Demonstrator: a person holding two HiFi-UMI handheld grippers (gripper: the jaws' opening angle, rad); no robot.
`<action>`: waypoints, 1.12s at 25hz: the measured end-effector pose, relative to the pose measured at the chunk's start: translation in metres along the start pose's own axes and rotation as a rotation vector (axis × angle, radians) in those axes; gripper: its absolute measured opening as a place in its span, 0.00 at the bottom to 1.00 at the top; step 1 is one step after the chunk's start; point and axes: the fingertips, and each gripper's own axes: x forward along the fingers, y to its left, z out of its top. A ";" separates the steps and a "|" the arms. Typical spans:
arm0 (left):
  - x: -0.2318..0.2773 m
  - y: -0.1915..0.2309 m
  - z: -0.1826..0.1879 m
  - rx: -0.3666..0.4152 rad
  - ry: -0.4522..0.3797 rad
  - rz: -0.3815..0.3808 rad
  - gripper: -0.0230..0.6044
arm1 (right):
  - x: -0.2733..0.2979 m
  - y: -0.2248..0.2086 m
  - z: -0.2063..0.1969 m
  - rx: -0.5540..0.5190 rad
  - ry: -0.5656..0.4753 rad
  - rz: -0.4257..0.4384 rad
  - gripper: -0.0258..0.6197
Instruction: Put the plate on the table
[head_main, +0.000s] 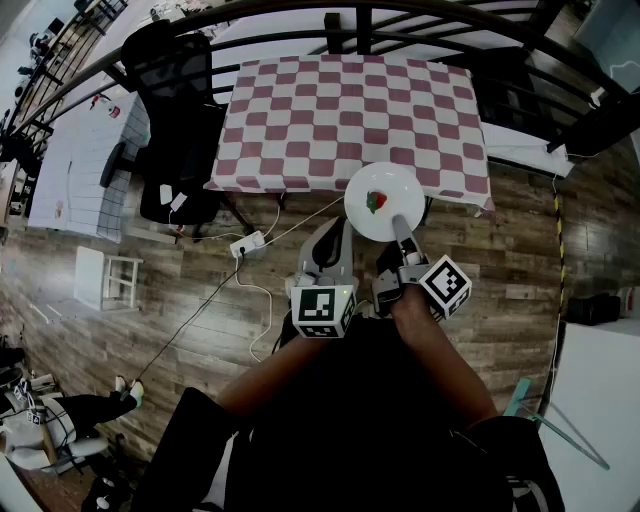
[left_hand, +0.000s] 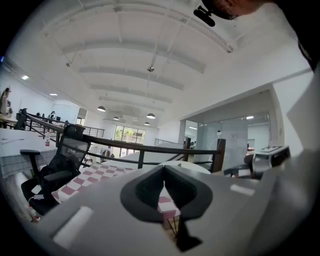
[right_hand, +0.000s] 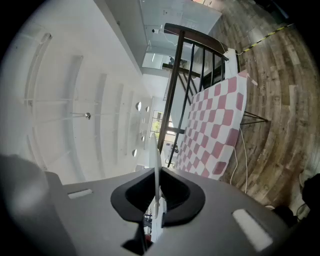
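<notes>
A white plate (head_main: 385, 200) with a red and green picture in its middle hangs level above the wooden floor, just in front of the near right corner of the table (head_main: 350, 120) with the red-and-white checked cloth. My right gripper (head_main: 402, 228) is shut on the plate's near rim. In the right gripper view the plate (right_hand: 156, 165) shows edge-on, pinched between the jaws of the right gripper (right_hand: 156, 200). My left gripper (head_main: 340, 232) hovers just left of the plate, shut and holding nothing. In the left gripper view its jaws meet at the tips of the left gripper (left_hand: 164, 170).
A black office chair (head_main: 175, 120) stands at the table's left end. A white power strip (head_main: 248, 243) with cables lies on the floor near the table's front. A dark railing (head_main: 400, 15) curves behind the table. A low white stool (head_main: 105, 278) sits at the left.
</notes>
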 end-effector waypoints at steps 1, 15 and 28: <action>0.001 -0.001 0.001 0.001 -0.002 0.001 0.05 | 0.000 0.000 0.000 -0.003 0.006 -0.004 0.07; -0.014 0.055 -0.008 -0.046 -0.018 0.161 0.05 | -0.005 -0.008 0.006 -0.062 0.020 -0.022 0.07; 0.063 0.045 0.004 -0.006 -0.031 0.057 0.05 | 0.030 -0.019 0.039 -0.044 -0.034 -0.077 0.07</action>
